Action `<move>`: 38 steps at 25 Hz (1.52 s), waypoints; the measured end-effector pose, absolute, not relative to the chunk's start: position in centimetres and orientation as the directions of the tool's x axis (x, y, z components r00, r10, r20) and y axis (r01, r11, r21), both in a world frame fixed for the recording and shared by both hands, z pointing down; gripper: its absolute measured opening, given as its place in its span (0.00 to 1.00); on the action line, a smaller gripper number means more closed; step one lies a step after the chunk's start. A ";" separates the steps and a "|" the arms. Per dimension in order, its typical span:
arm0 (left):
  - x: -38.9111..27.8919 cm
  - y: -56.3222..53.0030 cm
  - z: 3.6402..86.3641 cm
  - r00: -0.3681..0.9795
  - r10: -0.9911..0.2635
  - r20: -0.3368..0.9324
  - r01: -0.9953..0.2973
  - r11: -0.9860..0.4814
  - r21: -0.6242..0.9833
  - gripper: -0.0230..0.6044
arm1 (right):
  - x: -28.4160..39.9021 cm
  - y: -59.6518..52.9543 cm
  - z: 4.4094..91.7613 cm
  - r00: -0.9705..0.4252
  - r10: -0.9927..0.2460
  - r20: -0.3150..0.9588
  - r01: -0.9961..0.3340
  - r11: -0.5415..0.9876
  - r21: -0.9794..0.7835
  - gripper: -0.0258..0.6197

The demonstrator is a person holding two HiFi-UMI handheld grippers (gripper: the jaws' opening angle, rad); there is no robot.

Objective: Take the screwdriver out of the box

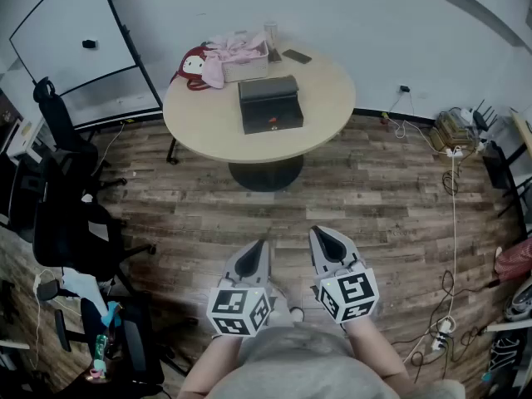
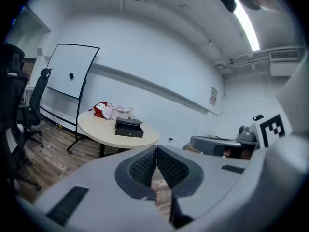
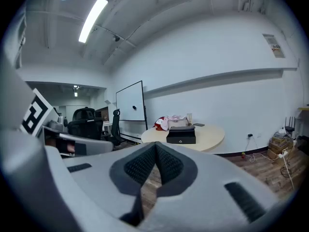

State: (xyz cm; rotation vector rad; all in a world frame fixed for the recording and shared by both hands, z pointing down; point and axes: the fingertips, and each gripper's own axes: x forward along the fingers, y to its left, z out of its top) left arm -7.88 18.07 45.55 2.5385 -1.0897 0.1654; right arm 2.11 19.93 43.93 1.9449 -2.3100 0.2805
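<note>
Left gripper (image 1: 263, 244) and right gripper (image 1: 315, 233) jaws pressed together on nothing, well apart from the closed black box (image 1: 269, 104) on the round worktop (image 1: 208, 127), screwdriver unseen, presumably inside: step closer, spread jaws, open box first.

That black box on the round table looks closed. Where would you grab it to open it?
Probably the lid's front edge, just above the small clasp, coming from the near side in the head view. The box sits flat on the table with its clasp face turned that way, so the hinge is likely at the back, though it can't be seen.
</note>
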 end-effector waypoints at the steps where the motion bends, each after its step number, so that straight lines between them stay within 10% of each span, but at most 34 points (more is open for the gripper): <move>1: -8.0 18.2 45.4 0.695 -0.675 0.247 -0.717 -0.631 0.294 0.04 | 1.8 20.1 43.8 -0.177 -0.963 0.202 -0.984 0.168 -0.064 0.04; 38: -5.5 -6.6 44.6 0.719 -0.642 0.267 -0.694 -0.636 0.337 0.04 | 2.6 -4.1 40.8 -0.246 -0.950 0.190 -0.969 0.242 -0.047 0.04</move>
